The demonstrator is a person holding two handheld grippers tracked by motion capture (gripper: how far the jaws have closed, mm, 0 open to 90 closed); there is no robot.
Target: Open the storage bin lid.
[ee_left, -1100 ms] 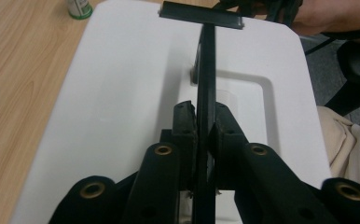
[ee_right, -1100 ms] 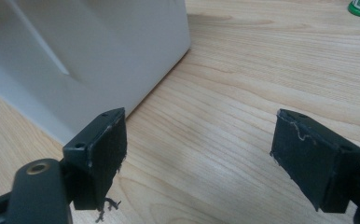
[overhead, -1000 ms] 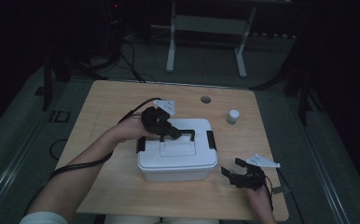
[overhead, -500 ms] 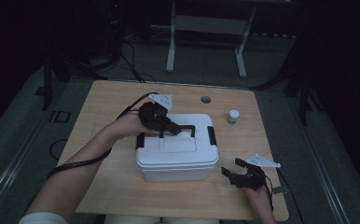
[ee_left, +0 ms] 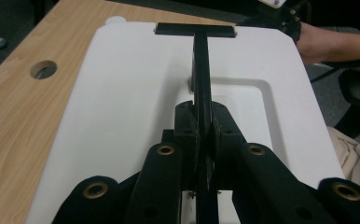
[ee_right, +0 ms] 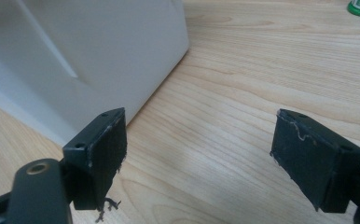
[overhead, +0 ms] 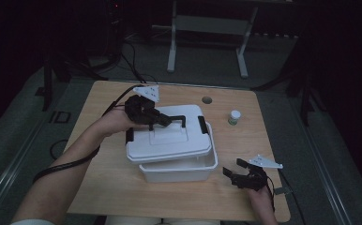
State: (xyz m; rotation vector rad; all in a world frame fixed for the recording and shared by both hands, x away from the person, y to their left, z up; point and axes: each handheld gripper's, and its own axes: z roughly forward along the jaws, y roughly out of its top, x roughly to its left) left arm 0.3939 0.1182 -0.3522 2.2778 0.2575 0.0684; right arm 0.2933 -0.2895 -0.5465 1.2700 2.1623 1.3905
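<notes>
Our left gripper (overhead: 162, 120) is clamped on the black handle (overhead: 178, 119) of the white lid (overhead: 167, 137); in the left gripper view the jaws are pinched tight on that handle bar (ee_left: 201, 74), with no gap between pads and bar. We have the lid lifted off the white box (overhead: 181, 168) and held above it, offset toward the far-left so the box's near wall and right rim are exposed; the lid looks slightly tilted, near edge low. Black latches (overhead: 201, 123) sit on the lid's sides. Box is on the wooden table (overhead: 104, 187), roughly centre. Our right gripper (overhead: 239, 172) sits low at the near-right of the table, just right of the box and apart from it; its jaws are spread wide with nothing between them, bare tabletop (ee_right: 206, 140) in the gap and the box wall (ee_right: 99, 51) to their left. Small green-labelled bottle (overhead: 234, 117) stands far-right, well apart from the box. A round hole (overhead: 207, 100) in the tabletop lies behind the lid.
</notes>
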